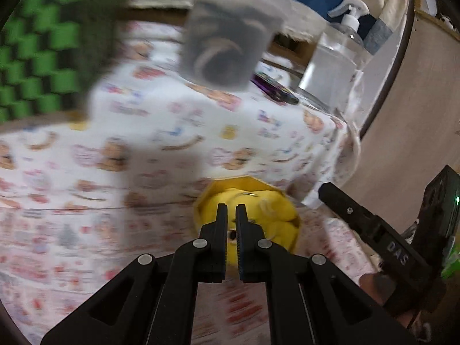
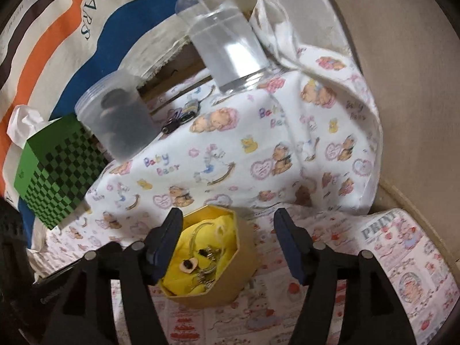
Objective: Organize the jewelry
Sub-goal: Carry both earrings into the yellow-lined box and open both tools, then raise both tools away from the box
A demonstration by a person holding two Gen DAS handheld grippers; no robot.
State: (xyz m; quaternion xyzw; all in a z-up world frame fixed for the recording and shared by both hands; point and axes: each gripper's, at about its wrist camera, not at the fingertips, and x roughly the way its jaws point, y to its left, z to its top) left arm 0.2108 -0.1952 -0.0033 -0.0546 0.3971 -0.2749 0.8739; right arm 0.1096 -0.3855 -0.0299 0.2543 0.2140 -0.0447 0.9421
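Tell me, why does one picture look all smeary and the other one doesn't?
In the left wrist view the clear tub and the printed cloth are streaked with motion blur, while the left gripper stays sharp; in the right wrist view the yellow box and the green checked box look crisp, though the fisheye lens bends the edges and leaves dark corners in both views.

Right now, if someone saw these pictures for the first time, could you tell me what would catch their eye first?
Probably the yellow-lined jewelry box, low in the middle of the right wrist view, with small pieces lying inside and the open right gripper straddling it. Behind it, on the baby-bear cloth, stand a frosted plastic jar and a clear pump bottle, with a green checkered tissue box at the left.
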